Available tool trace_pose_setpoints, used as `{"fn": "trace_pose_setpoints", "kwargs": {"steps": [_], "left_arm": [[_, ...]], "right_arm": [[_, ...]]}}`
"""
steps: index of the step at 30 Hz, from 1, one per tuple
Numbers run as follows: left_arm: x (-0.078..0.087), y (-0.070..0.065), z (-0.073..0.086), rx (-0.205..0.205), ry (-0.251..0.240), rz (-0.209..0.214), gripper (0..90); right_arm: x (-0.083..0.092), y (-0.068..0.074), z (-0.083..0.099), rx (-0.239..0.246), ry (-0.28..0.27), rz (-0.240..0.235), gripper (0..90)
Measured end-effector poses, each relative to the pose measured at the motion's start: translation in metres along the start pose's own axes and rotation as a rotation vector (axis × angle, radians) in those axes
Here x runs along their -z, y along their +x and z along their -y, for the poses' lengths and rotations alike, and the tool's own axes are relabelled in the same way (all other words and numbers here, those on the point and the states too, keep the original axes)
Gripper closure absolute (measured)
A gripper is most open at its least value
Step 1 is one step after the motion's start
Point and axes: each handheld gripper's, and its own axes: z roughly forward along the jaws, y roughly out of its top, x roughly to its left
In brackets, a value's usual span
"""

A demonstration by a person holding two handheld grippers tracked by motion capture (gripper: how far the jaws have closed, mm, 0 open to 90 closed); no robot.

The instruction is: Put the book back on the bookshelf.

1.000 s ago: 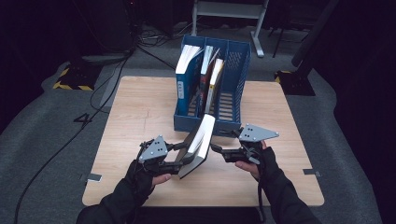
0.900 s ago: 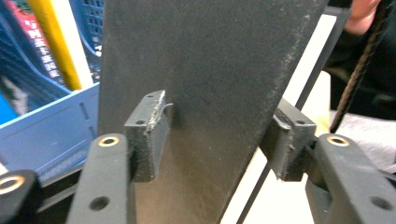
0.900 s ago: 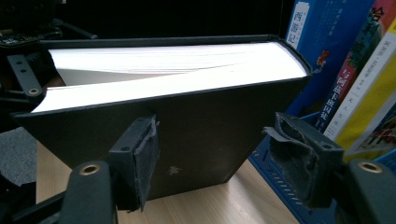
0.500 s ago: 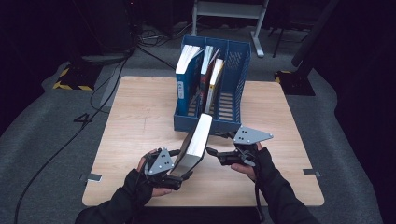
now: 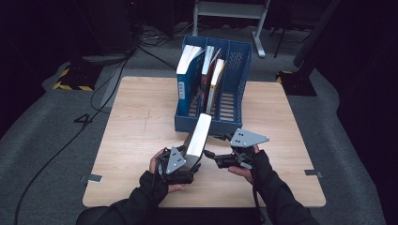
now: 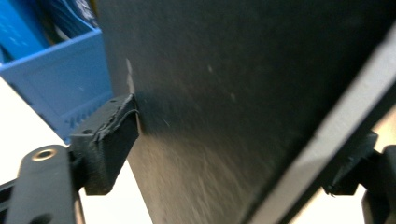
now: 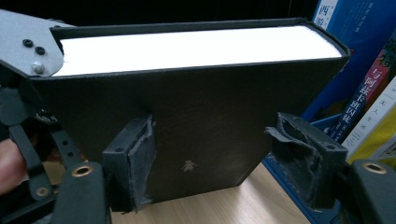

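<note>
A thick black hardback book (image 5: 199,136) with white pages stands tilted on the wooden table (image 5: 131,122), its top leaning toward the blue file holder (image 5: 234,70). My left gripper (image 5: 190,164) straddles the book's lower end. In the left gripper view the black cover (image 6: 233,93) sits between the jaws of my left gripper (image 6: 232,154), and both pads lie against it. These jaws opened wide and have just been closing a little around the book. My right gripper (image 5: 209,153) is open, and in the right gripper view its jaws (image 7: 217,156) stand spread just in front of the cover (image 7: 196,112).
The blue file holder has several slots; upright books fill its left ones (image 5: 190,70) and the right slot looks vacant. Its front wall (image 6: 70,79) is close behind the black book. Book spines (image 7: 369,93) show at the right of the right gripper view. Dark floor and cables surround the table.
My left gripper has slid down and toward the near edge, to the book's lower end. The book now stands steeper. The right gripper has hardly moved.
</note>
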Motion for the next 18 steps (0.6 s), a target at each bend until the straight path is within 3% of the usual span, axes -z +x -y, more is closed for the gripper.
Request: {"fn": "trace_pose_setpoints", "kwargs": {"steps": [2, 8, 18], "left_arm": [[-0.002, 0.001, 0.000, 0.011, -0.022, -0.001, 20.1], [-0.001, 0.002, -0.002, 0.021, -0.021, 0.010, 20.5], [0.011, 0.010, -0.004, 0.005, -0.026, 0.021, 34.4]], "right_arm": [[-0.001, 0.000, 0.000, 0.001, -0.001, 0.004, 28.7], [-0.002, -0.002, 0.002, 0.013, 0.001, 0.038, 27.2], [-0.002, -0.011, 0.006, 0.002, 0.007, 0.062, 27.6]]}}
